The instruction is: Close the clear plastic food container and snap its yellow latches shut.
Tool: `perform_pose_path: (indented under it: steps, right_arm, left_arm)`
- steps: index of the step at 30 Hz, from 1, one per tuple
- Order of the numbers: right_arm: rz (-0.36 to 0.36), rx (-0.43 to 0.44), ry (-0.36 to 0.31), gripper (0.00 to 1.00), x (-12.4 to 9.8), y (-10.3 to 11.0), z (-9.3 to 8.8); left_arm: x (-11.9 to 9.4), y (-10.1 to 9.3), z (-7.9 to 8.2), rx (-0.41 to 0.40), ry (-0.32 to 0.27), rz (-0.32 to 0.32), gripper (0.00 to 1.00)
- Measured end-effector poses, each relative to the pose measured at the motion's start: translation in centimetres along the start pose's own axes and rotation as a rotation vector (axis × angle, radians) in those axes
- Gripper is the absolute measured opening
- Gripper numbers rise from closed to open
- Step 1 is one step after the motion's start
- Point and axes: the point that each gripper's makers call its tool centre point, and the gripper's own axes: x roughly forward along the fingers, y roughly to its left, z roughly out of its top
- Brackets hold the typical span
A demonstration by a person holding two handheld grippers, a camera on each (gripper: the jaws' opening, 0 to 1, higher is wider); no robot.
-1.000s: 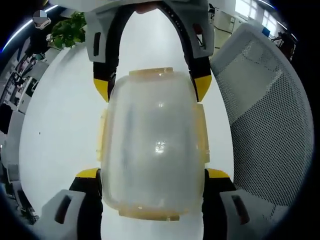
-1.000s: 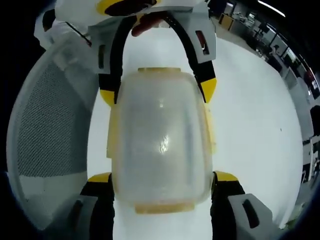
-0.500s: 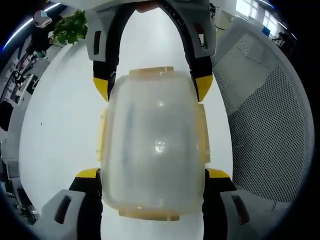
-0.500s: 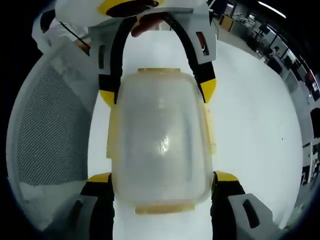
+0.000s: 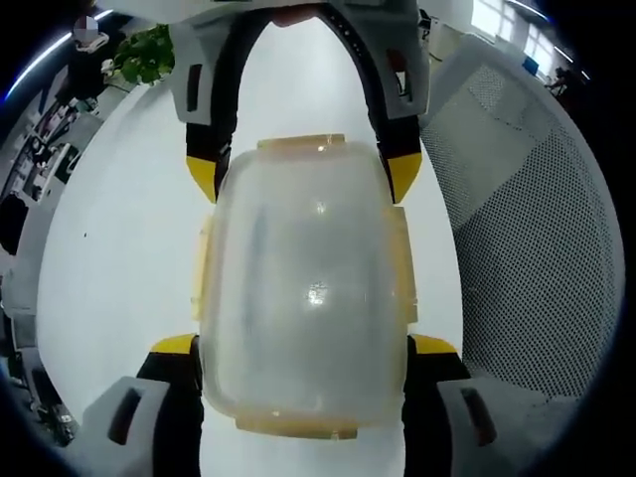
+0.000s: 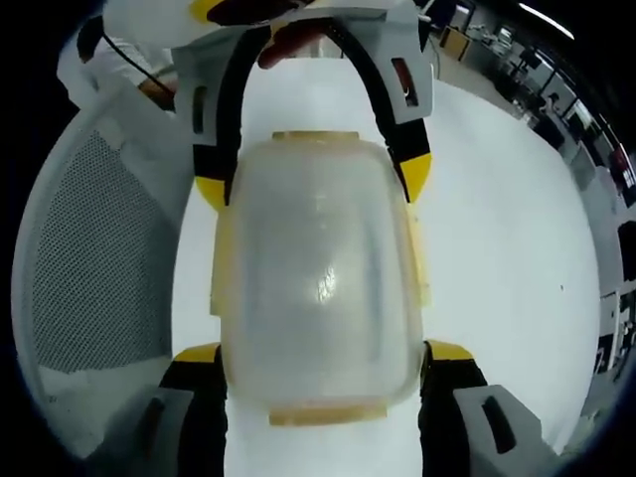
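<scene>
Closed clear container (image 5: 303, 298) sits between both grippers' jaws, left gripper (image 5: 303, 343) and right gripper (image 6: 318, 343) clamping opposite ends, likely pressing yellow latches (image 5: 401, 268) shut.

Both the left gripper (image 5: 303, 343) and the right gripper (image 6: 316, 348) have grey plastic bodies, curved black arms and yellow-tipped black fingers (image 5: 177, 345)

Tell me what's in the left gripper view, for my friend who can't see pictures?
A clear plastic food container with yellow latches sits on a white table, held between the left gripper at the bottom and the right gripper reaching in from the top. A grey mesh chair stands on the right, a green plant far behind.
</scene>
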Motion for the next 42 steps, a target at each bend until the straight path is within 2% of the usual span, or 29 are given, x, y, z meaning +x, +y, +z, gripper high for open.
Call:
perform_pose_path:
  steps: [9,30,42]
  right_arm:
    - [0.002,0.006,-0.013,0.79,0.0,-0.3,0.1]
    - [-0.003,0.023,-0.018,0.8,0.4,-4.0,0.6]
    - [-0.002,0.026,-0.016,0.8,0.4,-5.6,0.4]
  left_arm:
    - [0.0,0.3,-0.1,0.003,0.01,0.001,0.83]
    - [0.4,4.1,-0.7,0.018,0.03,0.0,0.83]
    - [0.7,5.8,-0.5,0.02,0.024,0.002,0.83]
